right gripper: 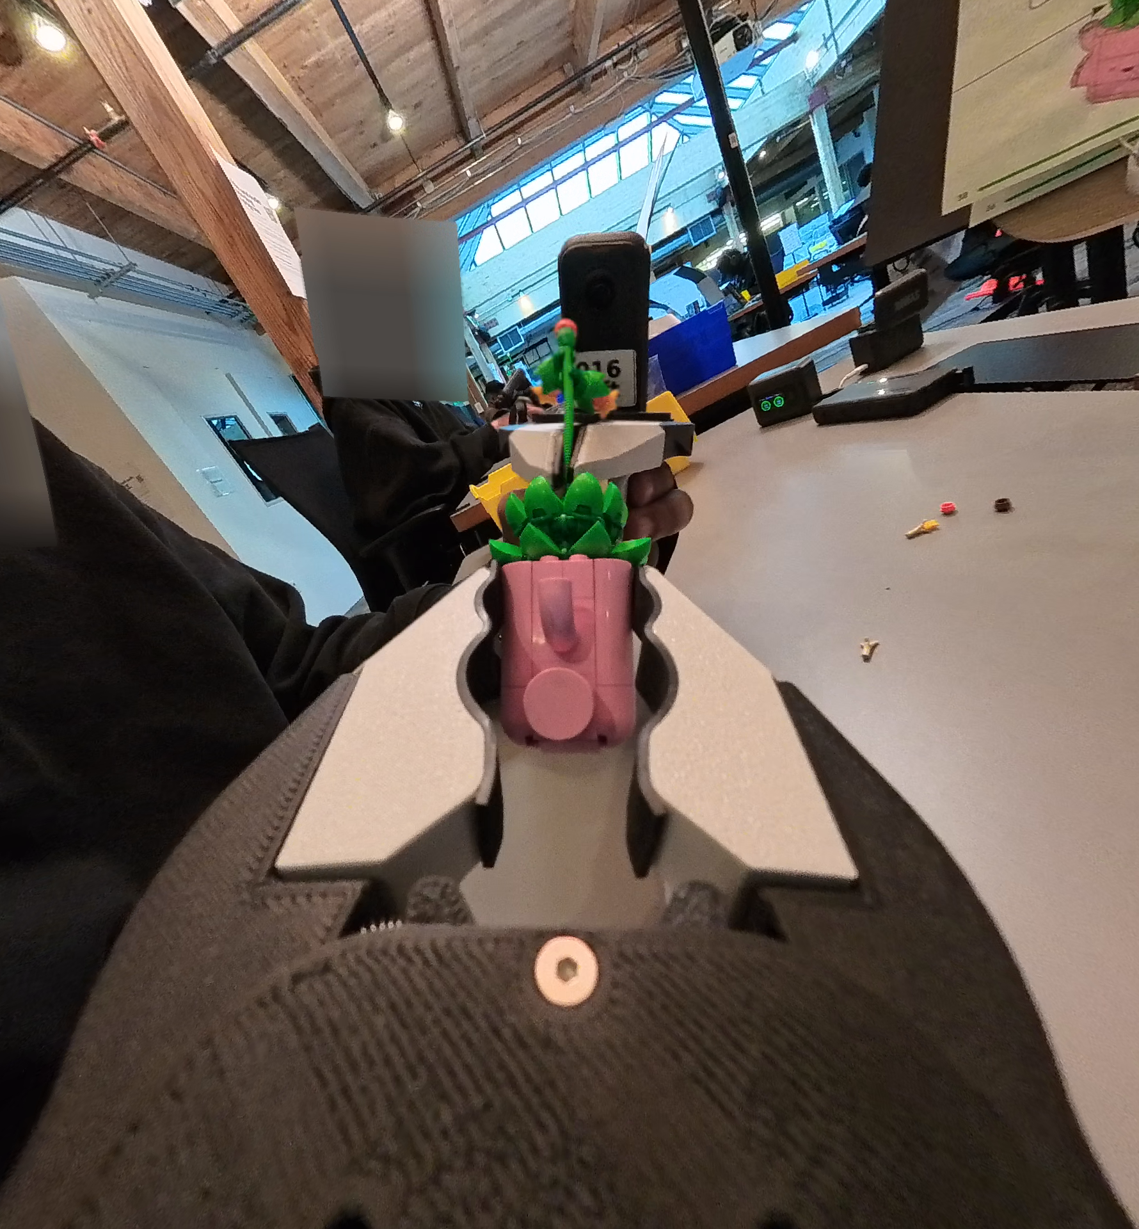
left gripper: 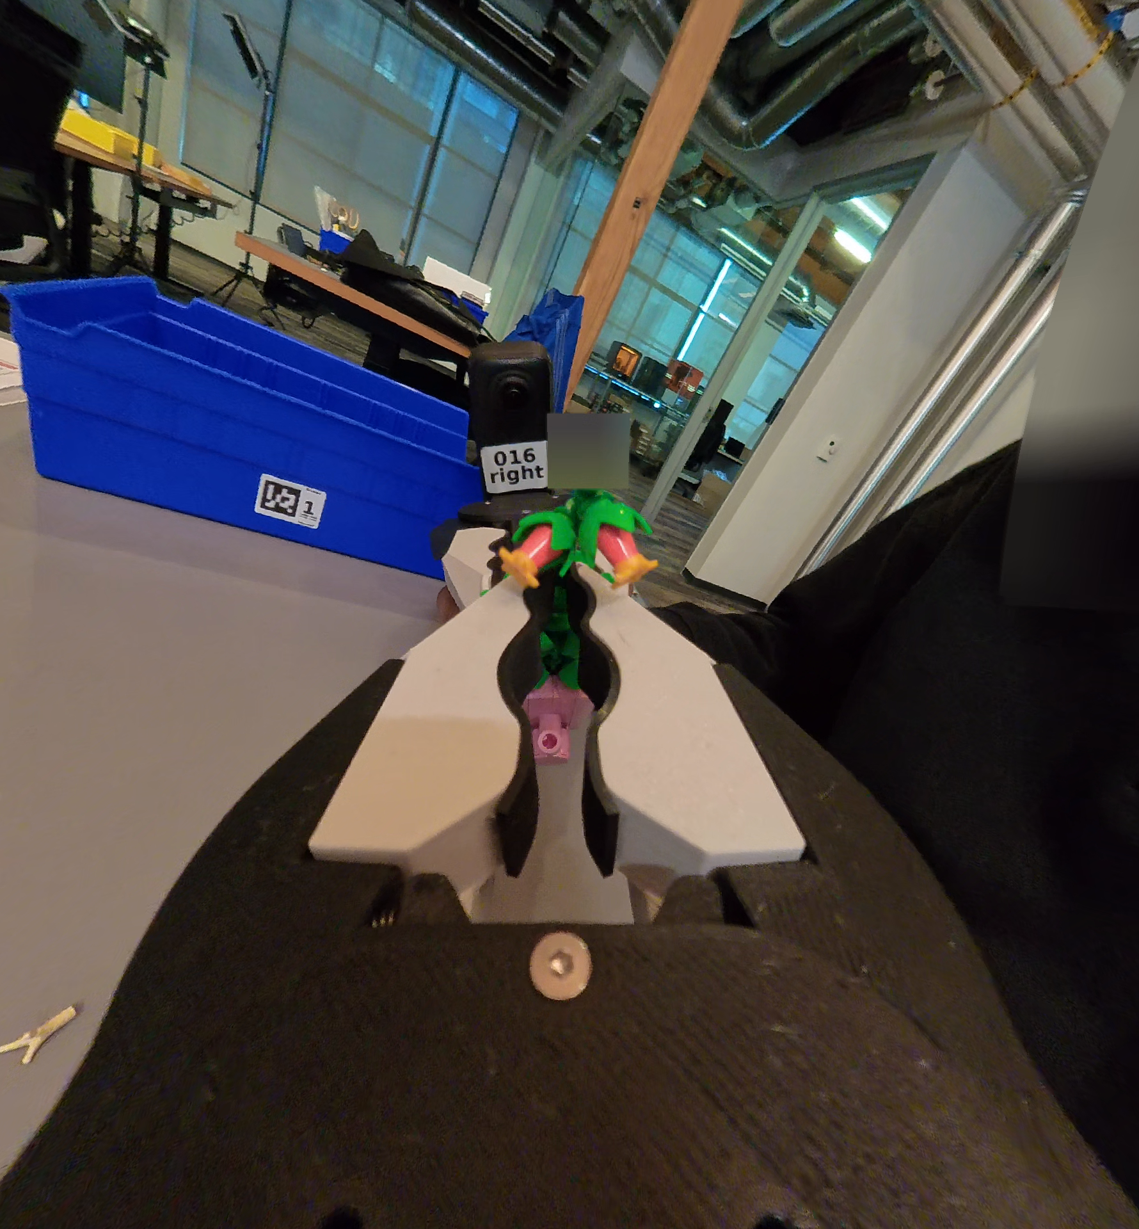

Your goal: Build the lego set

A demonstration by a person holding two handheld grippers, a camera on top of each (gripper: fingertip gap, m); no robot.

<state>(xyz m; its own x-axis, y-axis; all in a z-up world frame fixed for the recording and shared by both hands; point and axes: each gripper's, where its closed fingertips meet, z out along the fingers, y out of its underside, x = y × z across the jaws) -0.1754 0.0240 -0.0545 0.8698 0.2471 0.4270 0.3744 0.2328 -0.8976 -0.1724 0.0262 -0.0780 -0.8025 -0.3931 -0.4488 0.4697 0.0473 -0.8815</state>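
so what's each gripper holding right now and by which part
The right gripper clamps the pink pot of the lego plant by its sides. The left gripper is shut on the plant's thin green stem, just below the flower head.

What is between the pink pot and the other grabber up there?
In the right wrist view, green spiky leaves top the pink pot, and a thin green stem runs up into the left gripper.
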